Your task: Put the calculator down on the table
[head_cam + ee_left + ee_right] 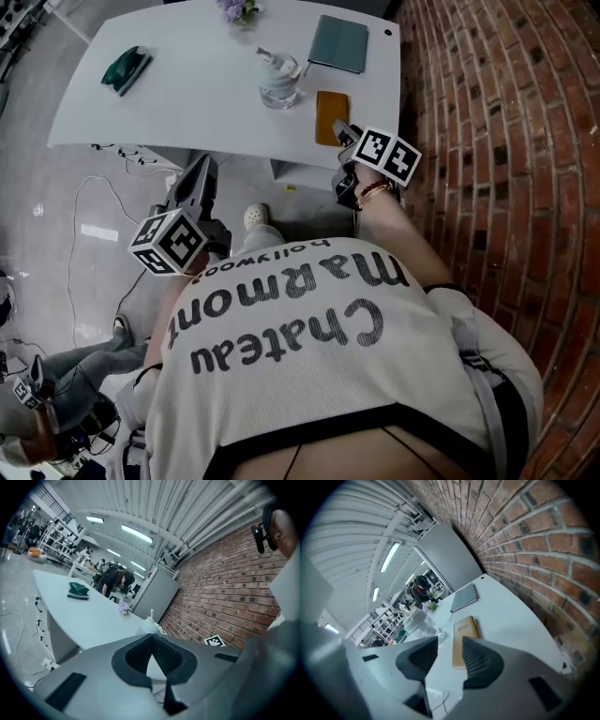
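The calculator (331, 116), a flat tan slab, lies on the white table (187, 103) near its right front edge. My right gripper (345, 134) hovers just in front of it over the table's edge, marker cube toward me. In the right gripper view the calculator (465, 634) rests on the tabletop beyond the jaws, untouched; the right gripper (449, 645) stands open with nothing between its pads. My left gripper (199, 180) hangs below the table's front edge. In the left gripper view its tips (151, 638) meet, shut on nothing.
On the table are a teal notebook (339, 43), a glass jar (279, 82), a dark green object (126, 68) and purple flowers (240, 9). A brick wall (506, 141) runs close along the right. Cables (89, 202) trail on the floor at left.
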Demonstrator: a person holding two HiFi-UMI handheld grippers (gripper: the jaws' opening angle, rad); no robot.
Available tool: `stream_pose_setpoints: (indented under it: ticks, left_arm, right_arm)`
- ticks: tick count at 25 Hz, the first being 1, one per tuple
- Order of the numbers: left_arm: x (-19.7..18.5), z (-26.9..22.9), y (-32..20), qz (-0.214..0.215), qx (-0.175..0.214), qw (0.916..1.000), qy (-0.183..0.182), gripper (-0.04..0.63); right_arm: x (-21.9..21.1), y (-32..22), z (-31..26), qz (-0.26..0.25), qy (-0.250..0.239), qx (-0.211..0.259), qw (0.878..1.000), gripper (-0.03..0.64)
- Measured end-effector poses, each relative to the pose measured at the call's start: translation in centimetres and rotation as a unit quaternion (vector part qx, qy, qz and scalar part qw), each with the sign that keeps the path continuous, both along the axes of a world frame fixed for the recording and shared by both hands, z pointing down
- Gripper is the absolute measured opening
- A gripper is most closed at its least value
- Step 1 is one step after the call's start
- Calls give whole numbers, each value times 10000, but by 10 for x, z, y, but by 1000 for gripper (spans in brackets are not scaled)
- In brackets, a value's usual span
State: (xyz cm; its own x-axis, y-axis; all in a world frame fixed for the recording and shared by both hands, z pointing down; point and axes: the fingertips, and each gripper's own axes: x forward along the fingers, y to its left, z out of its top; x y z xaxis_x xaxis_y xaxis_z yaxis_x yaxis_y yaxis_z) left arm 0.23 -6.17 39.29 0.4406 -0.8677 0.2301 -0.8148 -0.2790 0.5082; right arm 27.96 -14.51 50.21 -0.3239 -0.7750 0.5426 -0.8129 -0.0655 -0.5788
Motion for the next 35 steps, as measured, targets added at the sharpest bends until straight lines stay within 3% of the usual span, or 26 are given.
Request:
stream_pose_setpoints:
  ticks: [2, 7, 12, 21, 28, 35]
  left_arm:
    - [10, -1, -1, 128, 17, 9999, 8, 3]
    - [28, -12, -8, 441, 164, 9989, 10, 3]
    - [28, -23, -12, 492, 378, 9980, 120, 3]
    - [19, -35, 6, 900, 430, 9950, 58, 3]
    - [-7, -38, 26, 928, 431, 9947, 89, 3]
    - [-27, -31, 45, 868, 334, 9956, 140, 3]
  right_arm:
    - [-5, 8, -10, 48, -327, 106, 9994, 158]
    - [-16, 17, -49, 210, -1179, 586, 9911, 66]
    - [-24, 23, -97, 256, -1479, 1219, 9811, -11]
    - [-31, 52, -159, 510, -599, 2315, 9696, -9]
    - [-54, 81, -157, 470, 59, 2268, 9728, -9]
    - [-72, 105, -154, 480, 262, 2199, 9740, -9]
